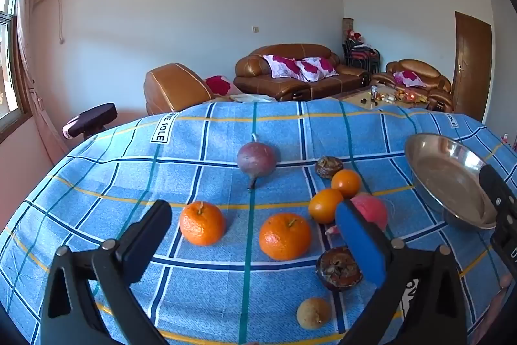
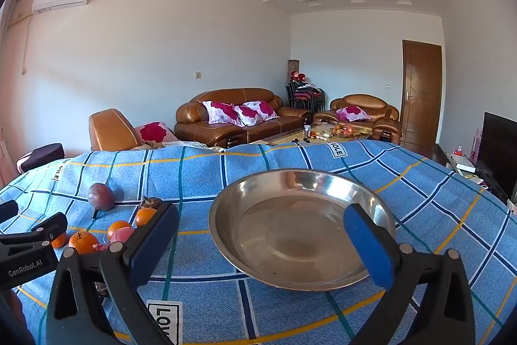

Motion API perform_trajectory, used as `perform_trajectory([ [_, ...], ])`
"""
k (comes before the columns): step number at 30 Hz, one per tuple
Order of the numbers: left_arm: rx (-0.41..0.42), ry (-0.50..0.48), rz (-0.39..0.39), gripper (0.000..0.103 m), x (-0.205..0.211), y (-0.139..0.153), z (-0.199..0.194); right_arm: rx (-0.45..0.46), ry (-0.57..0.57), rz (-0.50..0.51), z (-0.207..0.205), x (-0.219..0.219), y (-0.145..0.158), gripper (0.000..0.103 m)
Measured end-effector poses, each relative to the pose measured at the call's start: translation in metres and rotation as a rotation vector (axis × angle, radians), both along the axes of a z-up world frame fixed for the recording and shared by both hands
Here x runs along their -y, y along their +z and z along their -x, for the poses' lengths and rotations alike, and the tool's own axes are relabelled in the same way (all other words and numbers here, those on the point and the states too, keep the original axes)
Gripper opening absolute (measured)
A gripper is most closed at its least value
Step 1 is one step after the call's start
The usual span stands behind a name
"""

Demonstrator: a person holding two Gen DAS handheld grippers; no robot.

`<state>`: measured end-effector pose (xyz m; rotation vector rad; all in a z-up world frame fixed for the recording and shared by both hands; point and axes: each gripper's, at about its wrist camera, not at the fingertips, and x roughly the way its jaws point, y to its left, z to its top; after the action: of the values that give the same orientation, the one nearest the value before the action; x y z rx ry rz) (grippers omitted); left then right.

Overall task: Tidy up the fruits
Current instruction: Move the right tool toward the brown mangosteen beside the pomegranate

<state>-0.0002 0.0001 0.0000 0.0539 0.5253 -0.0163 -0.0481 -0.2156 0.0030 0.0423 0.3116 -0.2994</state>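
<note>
Surface: blue plaid tablecloth (image 1: 210, 157), brown leather sofas behind.
Fruit: round orange tangerines (image 1: 285, 235) loose on the cloth, left of the shallow steel bowl (image 2: 300, 183).
Left gripper (image 1: 255, 235): jaws wide, empty, above the tangerines.
Right gripper (image 2: 261, 235): jaws wide, empty, before the bowl.

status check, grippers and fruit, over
Left gripper open, right gripper open, both empty. Fruit loose on cloth, bowl empty. Nothing blocking.

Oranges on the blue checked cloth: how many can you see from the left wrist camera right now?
4. Left orange and middle orange lie nearest; two smaller ones sit farther right, one beside the pink fruit, one behind it. The left gripper could hide more.
</note>
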Motion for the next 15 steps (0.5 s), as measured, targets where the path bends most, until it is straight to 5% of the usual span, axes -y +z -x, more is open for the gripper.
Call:
perform_trajectory([
  [9, -0.019, -0.024, 0.058, 0.103, -0.0063, 0.0024, -0.001, -0.008, -0.003, 0.002, -0.0004, 0.0002, -0.0002, 0.102],
  [15, -0.014, -0.053, 0.027, 0.103, 0.0007, 0.0013, -0.0043, -0.017, -0.004, -0.01, -0.0015, 0.0039, -0.0029, 0.102],
])
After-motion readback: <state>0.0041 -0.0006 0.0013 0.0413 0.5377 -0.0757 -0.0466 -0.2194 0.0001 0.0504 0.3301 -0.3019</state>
